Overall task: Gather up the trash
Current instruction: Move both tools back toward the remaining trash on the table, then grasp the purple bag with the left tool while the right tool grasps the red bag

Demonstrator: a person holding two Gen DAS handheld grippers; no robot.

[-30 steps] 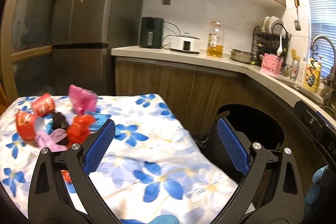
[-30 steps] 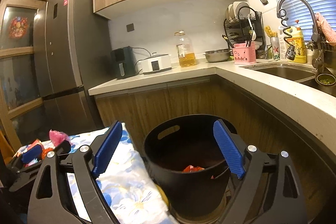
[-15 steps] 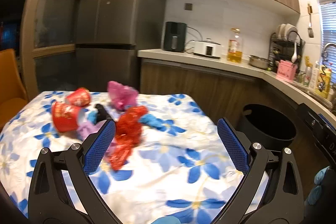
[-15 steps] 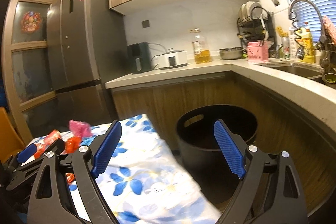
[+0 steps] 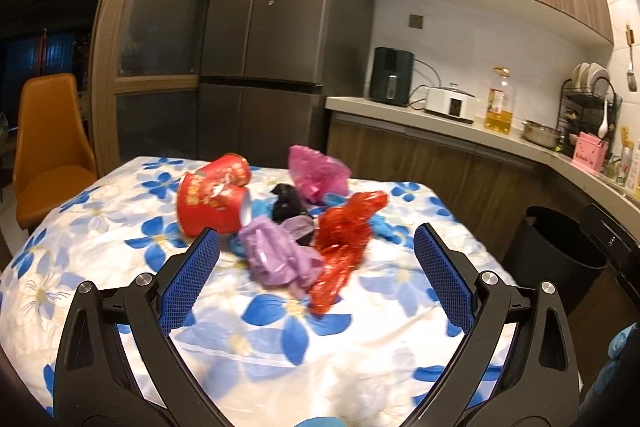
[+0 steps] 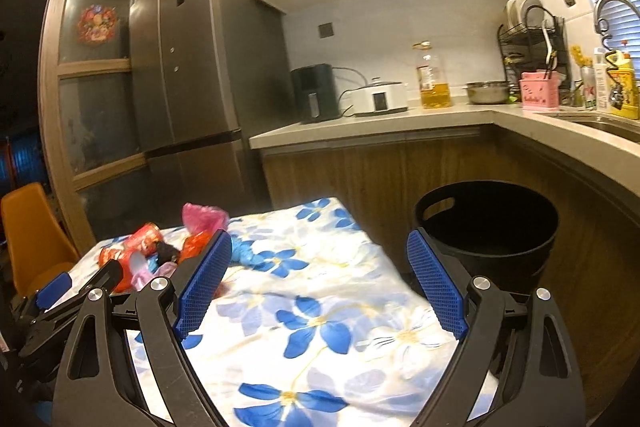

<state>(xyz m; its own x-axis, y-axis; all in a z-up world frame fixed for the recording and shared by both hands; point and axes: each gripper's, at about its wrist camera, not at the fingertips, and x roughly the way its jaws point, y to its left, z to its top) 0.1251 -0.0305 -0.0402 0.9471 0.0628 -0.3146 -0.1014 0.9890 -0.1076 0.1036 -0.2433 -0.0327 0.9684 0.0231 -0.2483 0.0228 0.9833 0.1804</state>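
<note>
Left gripper [image 5: 316,275] jaws spread wide, nothing between the pads; aimed at the trash heap, judged lined up for a pick. Right gripper [image 6: 318,281] likewise wide and empty, hanging over the cloth [image 6: 320,311] between heap and bin [image 6: 486,227].

Trash lies bunched mid-table, well apart from the bin, which stands on the floor off the table's right edge below the counter [image 6: 400,135]; probably placed there for a short carry.

Count, left wrist view: two red cups [image 5: 212,197] on their sides, touching; one pink bag [image 5: 316,173]; one lilac bag [image 5: 278,255]; one red wrapper [image 5: 344,239]; one black scrap [image 5: 288,205]; blue bits, number unclear. One bin.
</note>
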